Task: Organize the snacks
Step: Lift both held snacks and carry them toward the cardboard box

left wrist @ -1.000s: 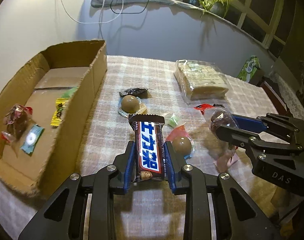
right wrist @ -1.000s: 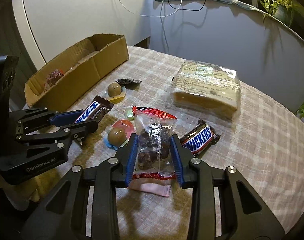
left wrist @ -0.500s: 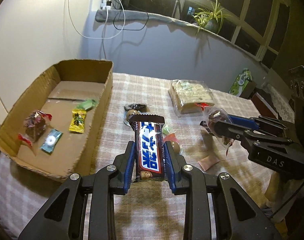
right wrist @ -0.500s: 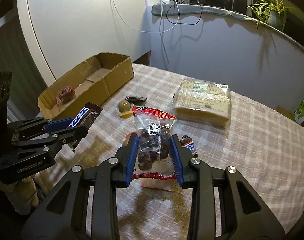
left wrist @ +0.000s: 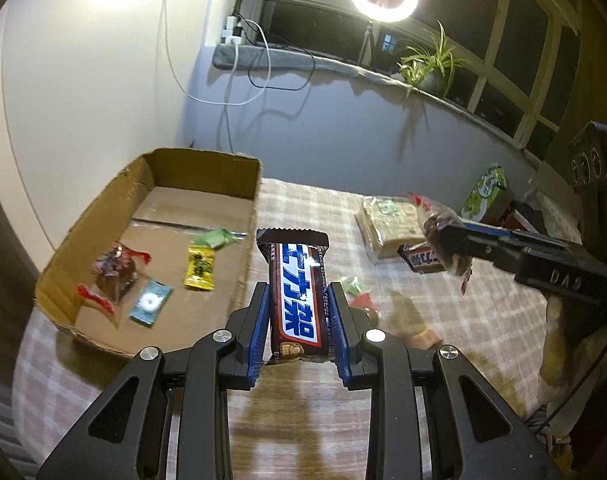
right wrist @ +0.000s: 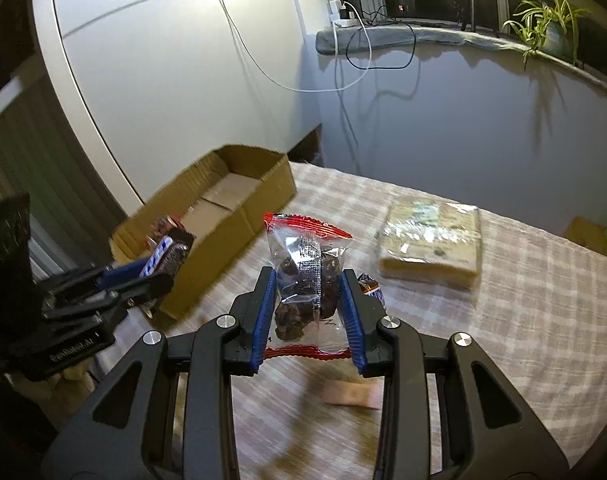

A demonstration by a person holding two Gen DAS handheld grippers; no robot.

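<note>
My left gripper is shut on a brown chocolate bar with a blue and white label, held above the checked tablecloth just right of the cardboard box. My right gripper is shut on a clear packet of dark dried fruit with red ends, lifted off the table. In the left wrist view the right gripper hangs at the right with that packet. The left gripper with the bar shows at the left of the right wrist view, in front of the box.
Inside the box lie a red-ended fruit packet, a teal sachet, a yellow candy and a green candy. On the cloth sit a wrapped cake block, another chocolate bar, small sweets and a pink sachet.
Both grippers have risen with their snacks still held, so the table and box look farther below. The left gripper has also shifted toward the box.
</note>
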